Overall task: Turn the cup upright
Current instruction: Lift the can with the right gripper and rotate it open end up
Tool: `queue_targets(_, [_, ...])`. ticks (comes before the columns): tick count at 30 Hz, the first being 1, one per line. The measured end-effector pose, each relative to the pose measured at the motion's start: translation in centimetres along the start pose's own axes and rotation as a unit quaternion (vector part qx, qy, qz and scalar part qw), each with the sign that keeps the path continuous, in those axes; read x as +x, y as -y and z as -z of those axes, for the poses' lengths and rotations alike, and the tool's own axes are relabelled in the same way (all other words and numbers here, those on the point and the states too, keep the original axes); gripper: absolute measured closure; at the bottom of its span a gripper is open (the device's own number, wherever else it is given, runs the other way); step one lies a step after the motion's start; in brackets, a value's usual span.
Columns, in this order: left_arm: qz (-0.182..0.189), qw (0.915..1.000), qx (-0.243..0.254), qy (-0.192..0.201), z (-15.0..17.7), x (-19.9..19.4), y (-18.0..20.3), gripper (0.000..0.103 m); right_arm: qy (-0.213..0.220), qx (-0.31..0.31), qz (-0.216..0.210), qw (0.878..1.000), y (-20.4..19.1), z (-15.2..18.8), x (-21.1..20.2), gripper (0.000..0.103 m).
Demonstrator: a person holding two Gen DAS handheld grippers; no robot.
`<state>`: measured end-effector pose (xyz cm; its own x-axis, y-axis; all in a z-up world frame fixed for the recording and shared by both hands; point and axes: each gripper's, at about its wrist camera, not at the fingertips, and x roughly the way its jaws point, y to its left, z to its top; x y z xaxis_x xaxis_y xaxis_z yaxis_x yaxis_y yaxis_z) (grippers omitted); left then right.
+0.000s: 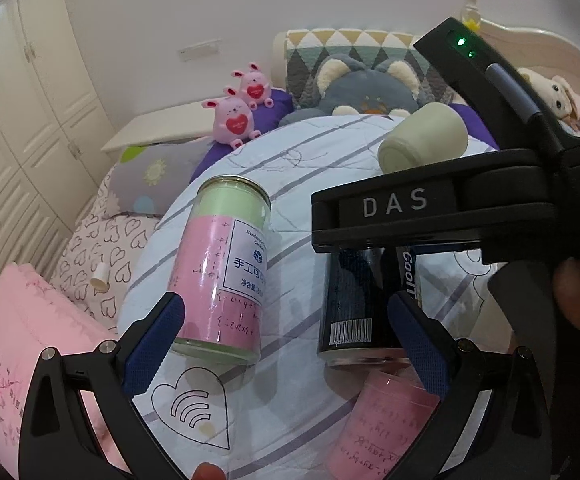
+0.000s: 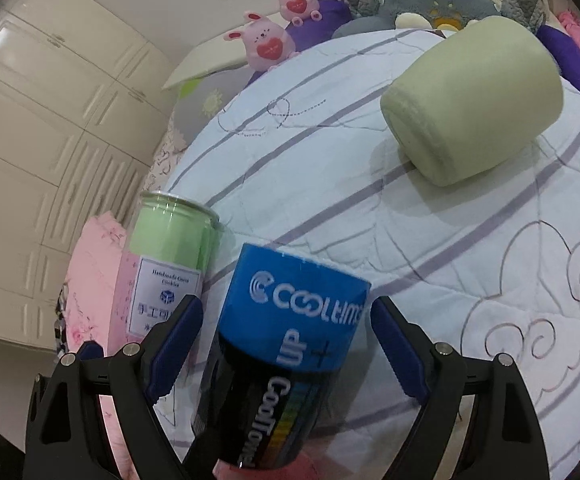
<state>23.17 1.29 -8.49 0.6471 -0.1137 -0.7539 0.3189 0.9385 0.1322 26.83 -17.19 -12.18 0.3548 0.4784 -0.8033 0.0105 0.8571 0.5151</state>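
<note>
Two grippers, left (image 1: 285, 340) and right (image 2: 285, 346), we hold spread wide. Our matte, pale-green cup (image 2: 472, 100) lies sideways on the quilted bedspread (image 2: 470, 264), beyond glossy cylindrical canisters (image 2: 285, 344).

green cup (image 2: 472, 100) lies sideways

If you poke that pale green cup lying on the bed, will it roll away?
Probably a little. The cup lies on its round side, so a nudge could roll it. The soft quilt should slow it, and it looks fairly light.
</note>
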Motion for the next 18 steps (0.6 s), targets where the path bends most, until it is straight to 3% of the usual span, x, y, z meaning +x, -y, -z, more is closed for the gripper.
queue_targets(2, [0.003,1.0000,0.002,-0.001,0.0,0.0,0.0,0.000,-0.003,-0.005,-0.006,1.000,0.0,0.0,0.0,0.017])
queue_targets(4, [0.004,1.0000,0.003,-0.001,0.0,0.0,0.0,0.000,-0.005,-0.013,-0.009,1.000,-0.1,0.0,0.1,0.029])
queue_targets(10, [0.005,1.0000,0.007,-0.001,0.1,-0.5,0.4,0.001,0.006,-0.037,-0.018,0.999,-0.5,0.2,-0.5,0.029])
queue_targets(18, [0.010,0.9998,0.018,-0.009,0.0,-0.6,1.9,0.001,0.071,-0.080,-0.004,0.994,-1.7,1.1,-4.0,0.031])
